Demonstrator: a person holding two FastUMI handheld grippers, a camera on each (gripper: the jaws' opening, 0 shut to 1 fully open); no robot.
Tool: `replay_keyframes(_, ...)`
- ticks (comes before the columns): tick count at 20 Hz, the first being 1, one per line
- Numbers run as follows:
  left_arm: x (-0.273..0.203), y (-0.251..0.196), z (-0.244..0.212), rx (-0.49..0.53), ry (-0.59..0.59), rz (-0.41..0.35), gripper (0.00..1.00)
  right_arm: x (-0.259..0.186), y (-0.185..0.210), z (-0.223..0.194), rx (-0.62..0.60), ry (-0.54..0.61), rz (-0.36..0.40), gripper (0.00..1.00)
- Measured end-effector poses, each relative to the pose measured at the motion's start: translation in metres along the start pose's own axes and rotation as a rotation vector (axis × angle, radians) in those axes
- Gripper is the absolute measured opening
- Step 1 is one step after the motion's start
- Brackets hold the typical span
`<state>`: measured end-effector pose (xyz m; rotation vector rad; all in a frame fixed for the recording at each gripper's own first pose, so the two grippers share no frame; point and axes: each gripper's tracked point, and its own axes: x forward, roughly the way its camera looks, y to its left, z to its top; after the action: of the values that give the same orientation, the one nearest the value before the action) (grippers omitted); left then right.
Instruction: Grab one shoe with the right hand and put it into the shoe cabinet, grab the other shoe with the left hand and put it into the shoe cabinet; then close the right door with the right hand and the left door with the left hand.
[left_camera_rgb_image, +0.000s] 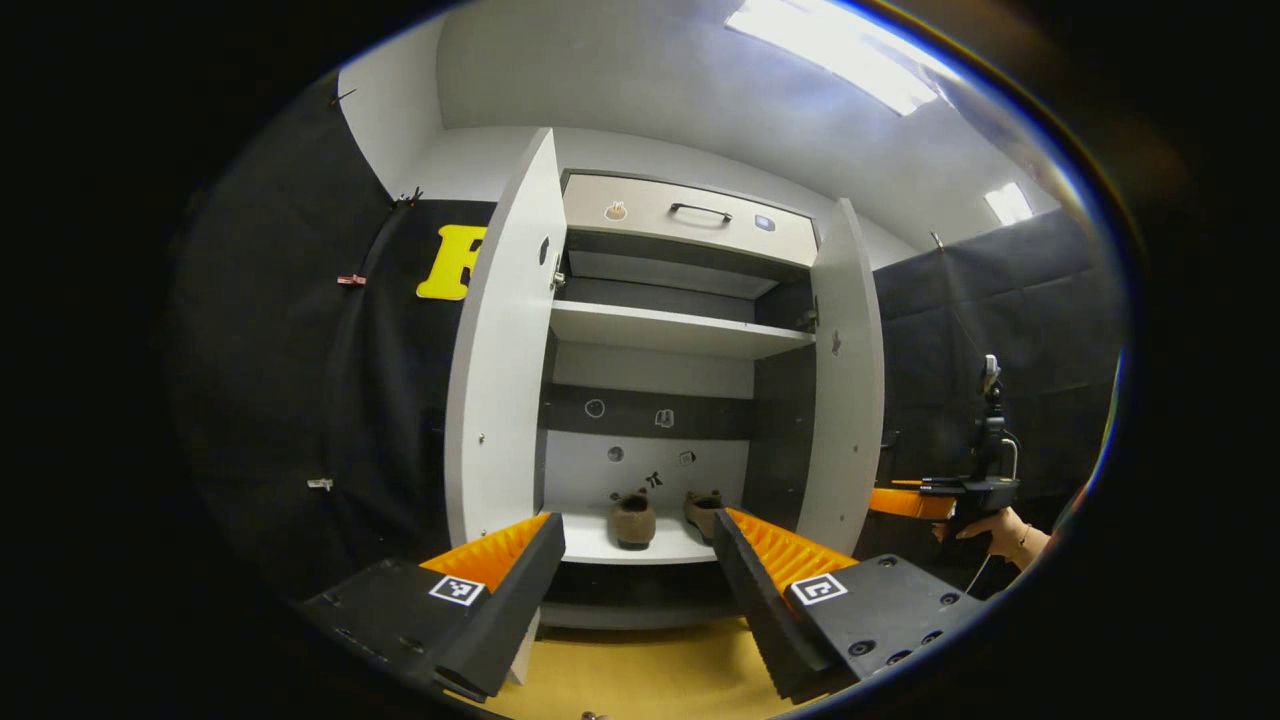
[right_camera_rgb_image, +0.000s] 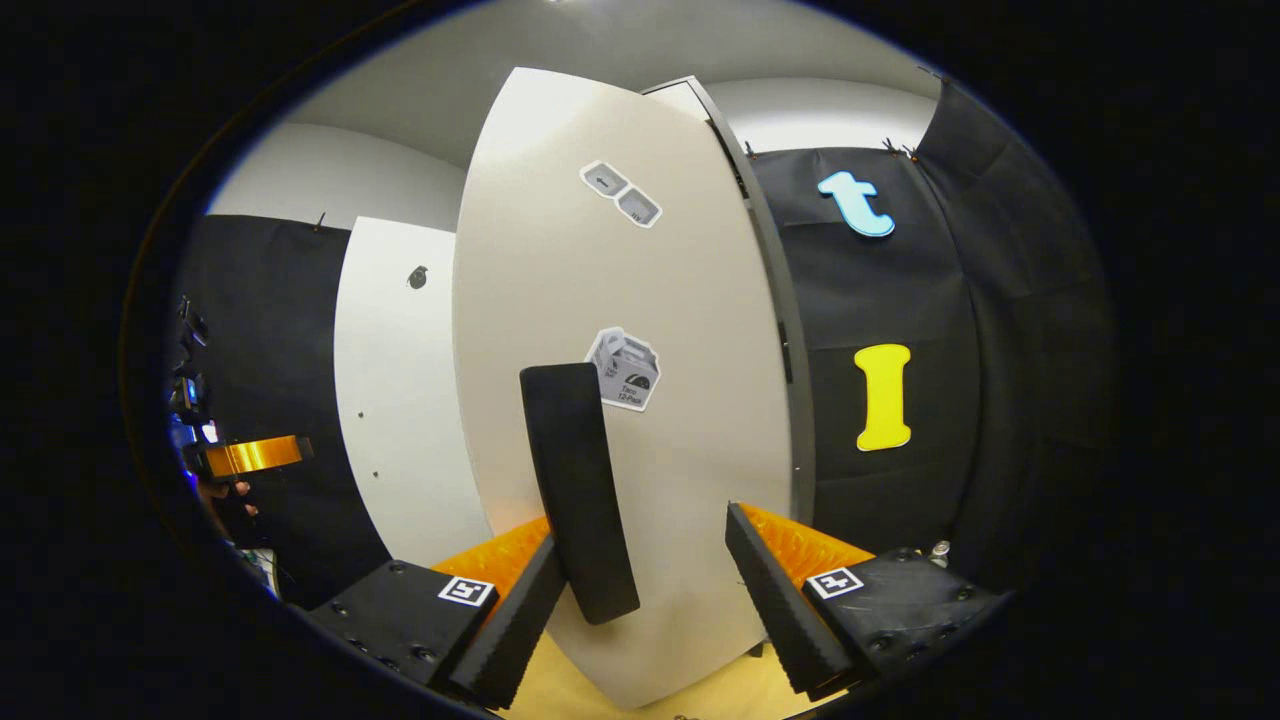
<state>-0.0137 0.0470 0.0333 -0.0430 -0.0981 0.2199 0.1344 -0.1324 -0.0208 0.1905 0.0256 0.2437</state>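
Left gripper (left_camera_rgb_image: 638, 555) gapes toward two tan shoes (left_camera_rgb_image: 633, 520) in cabinet (left_camera_rgb_image: 690, 215).

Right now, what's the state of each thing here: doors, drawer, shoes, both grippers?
Left door: open.
Right door: open; the right gripper view faces its outside, by the black handle.
Drawer: shut.
Shoes: both on the bottom shelf, upright.
Left gripper: open, holding nothing.
Right gripper: open, fingers either side of the handle, not pressing it.

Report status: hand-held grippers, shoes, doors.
Left hand-held gripper open, empty, facing the cabinet. Right hand-held gripper open at the right door, black handle between its fingers. Both shoes on bottom shelf; both doors open.
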Motion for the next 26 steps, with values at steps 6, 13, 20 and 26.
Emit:
replay_keyframes(6,-0.007,0.062,-0.004,0.035,0.030,0.032,0.94,0.068,0.040,-0.018,0.040,0.012,-0.008,1.00)
replay_keyframes(13,-0.008,0.156,-0.020,-0.002,0.065,0.086,0.95,0.110,0.046,-0.019,-0.010,-0.028,-0.111,1.00)
replay_keyframes(20,0.035,0.190,-0.043,0.004,0.099,0.038,0.95,0.143,0.043,-0.018,-0.077,-0.040,-0.231,1.00)
replay_keyframes(26,0.058,0.185,-0.039,-0.022,0.071,-0.090,0.94,0.144,0.040,-0.018,-0.075,-0.045,-0.283,1.00)
